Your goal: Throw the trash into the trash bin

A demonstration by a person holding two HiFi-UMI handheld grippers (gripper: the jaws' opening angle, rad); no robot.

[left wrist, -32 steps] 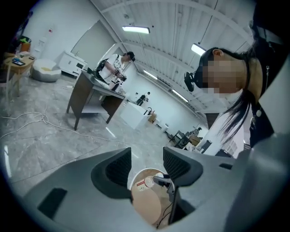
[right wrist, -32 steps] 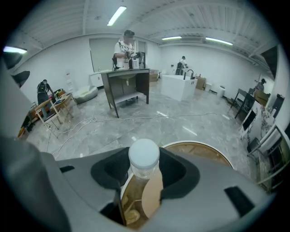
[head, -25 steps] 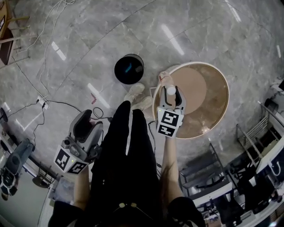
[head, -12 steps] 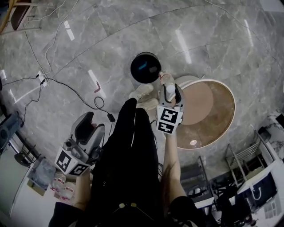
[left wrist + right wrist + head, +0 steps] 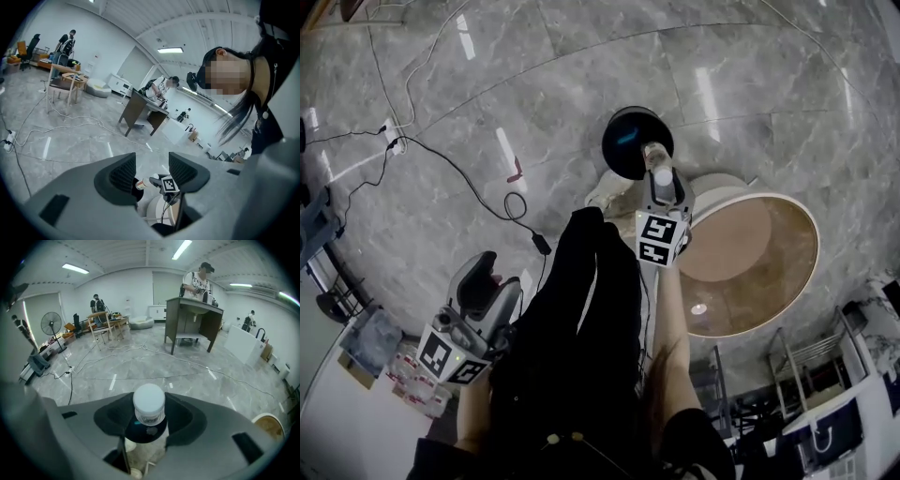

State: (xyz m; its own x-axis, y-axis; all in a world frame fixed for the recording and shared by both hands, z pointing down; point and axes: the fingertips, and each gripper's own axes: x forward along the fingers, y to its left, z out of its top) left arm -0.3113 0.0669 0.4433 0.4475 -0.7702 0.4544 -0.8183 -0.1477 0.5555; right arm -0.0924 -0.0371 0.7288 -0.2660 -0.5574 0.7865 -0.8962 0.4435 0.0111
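In the head view a black round trash bin (image 5: 636,141) stands on the grey marble floor beside a round table (image 5: 787,286). My right gripper (image 5: 660,183) is shut on a clear plastic bottle (image 5: 654,159) with a white cap, held at the bin's near rim. In the right gripper view the white-capped bottle (image 5: 149,405) is clamped between the jaws, with the bin's dark opening (image 5: 136,431) right under it. My left gripper (image 5: 480,279) hangs open and empty at the person's left side. In its own view the left gripper (image 5: 152,172) frames the far bottle (image 5: 142,183).
Cables (image 5: 502,202) and a power strip (image 5: 391,136) lie on the floor to the left, with a small red scrap (image 5: 516,170) near them. The person's shoes (image 5: 602,199) stand by the bin. Metal racks (image 5: 797,375) are at lower right. A desk (image 5: 193,317) and people are far off.
My right gripper has carried the bottle from above the table's edge to the bin's rim and sunk lower. The left gripper has dropped lower at the person's side.
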